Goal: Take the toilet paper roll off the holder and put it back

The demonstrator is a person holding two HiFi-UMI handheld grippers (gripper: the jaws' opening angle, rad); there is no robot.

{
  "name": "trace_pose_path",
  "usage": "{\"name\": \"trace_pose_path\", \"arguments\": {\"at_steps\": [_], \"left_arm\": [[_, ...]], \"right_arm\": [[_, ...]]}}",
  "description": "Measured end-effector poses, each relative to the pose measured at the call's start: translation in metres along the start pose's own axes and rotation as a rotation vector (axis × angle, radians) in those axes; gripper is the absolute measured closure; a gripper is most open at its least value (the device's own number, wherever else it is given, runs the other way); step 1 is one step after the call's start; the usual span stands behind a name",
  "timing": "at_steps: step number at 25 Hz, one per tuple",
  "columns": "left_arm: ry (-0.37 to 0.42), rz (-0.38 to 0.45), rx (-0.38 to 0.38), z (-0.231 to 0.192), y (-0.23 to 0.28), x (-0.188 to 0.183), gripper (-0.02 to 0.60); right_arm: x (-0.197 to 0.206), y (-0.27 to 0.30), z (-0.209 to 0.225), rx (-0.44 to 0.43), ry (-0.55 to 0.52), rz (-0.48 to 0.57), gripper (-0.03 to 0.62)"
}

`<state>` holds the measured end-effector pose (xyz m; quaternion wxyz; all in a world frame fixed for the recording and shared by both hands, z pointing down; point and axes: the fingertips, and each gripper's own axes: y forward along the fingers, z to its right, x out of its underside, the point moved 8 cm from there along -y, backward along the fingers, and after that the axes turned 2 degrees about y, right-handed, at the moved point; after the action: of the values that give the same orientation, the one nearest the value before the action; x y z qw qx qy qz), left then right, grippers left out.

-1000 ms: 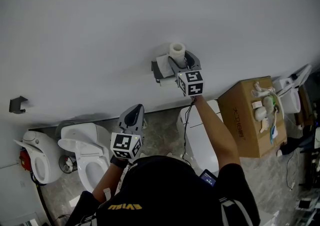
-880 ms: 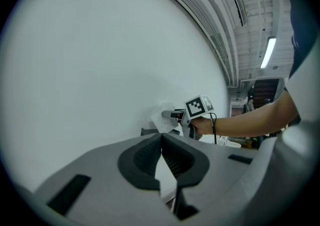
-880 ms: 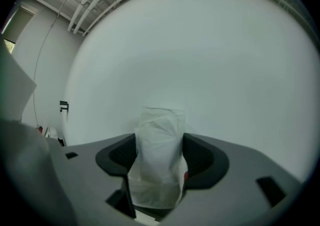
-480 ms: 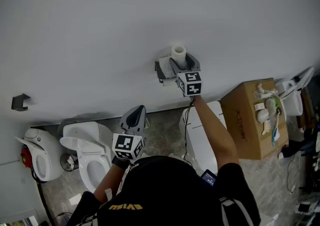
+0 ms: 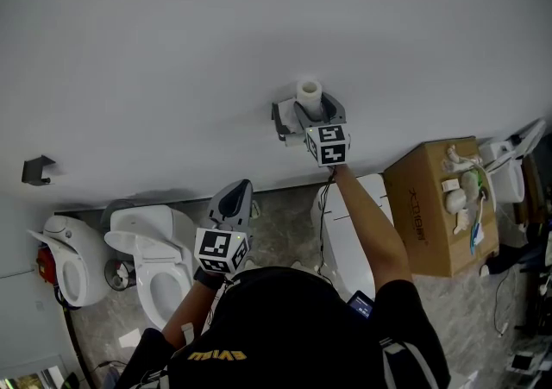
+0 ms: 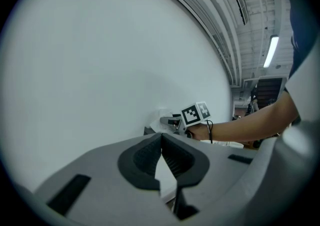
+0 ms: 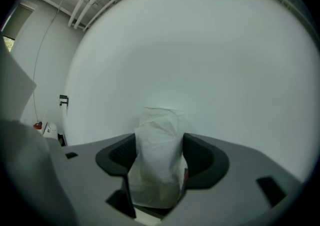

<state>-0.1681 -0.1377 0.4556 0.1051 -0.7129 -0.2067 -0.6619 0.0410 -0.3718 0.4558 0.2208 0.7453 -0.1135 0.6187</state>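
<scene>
A: Where do we find the roll (image 5: 308, 90)?

B: Up at the wall (image 5: 172, 51), in the right gripper (image 5: 314, 108). In the right gripper view we see the pads (image 7: 202, 162) pressing on both of its sides, so that gripper is pinching the roll.

A: Is it on the holder (image 5: 283, 117)?

B: We see it just beside the holder, with its hollow core turned toward us in the head view. We cannot tell whether roll and holder touch.

A: And the left gripper (image 5: 236, 195)?

B: We see it lower down, well apart from the roll and near a toilet (image 5: 153, 251). In its own view the jaws are pressed together at the tips, and we see nothing between them.

A: What else do we make out?

B: A box (image 5: 433, 206) stands to the right of the right arm, with small things on top that we cannot name. A dark hook (image 5: 36, 169) sits on the wall far to the left.
</scene>
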Motion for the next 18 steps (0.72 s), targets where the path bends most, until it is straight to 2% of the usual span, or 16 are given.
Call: {"name": "trace_pose_path", "arguments": {"at_steps": [4,18], "left_arm": [[0.0,-0.001,0.004,0.0012,0.0001,0.0003,0.571],[-0.009,-0.001,0.007,0.001,-0.0004,0.0023,0.571]], "right_arm": [[0.0009,0.0005,-0.0038,0.003,-0.04,-0.005,0.315],[0.0036,-0.0019,-0.002,0.059,-0.05,-0.039,0.286]]}}
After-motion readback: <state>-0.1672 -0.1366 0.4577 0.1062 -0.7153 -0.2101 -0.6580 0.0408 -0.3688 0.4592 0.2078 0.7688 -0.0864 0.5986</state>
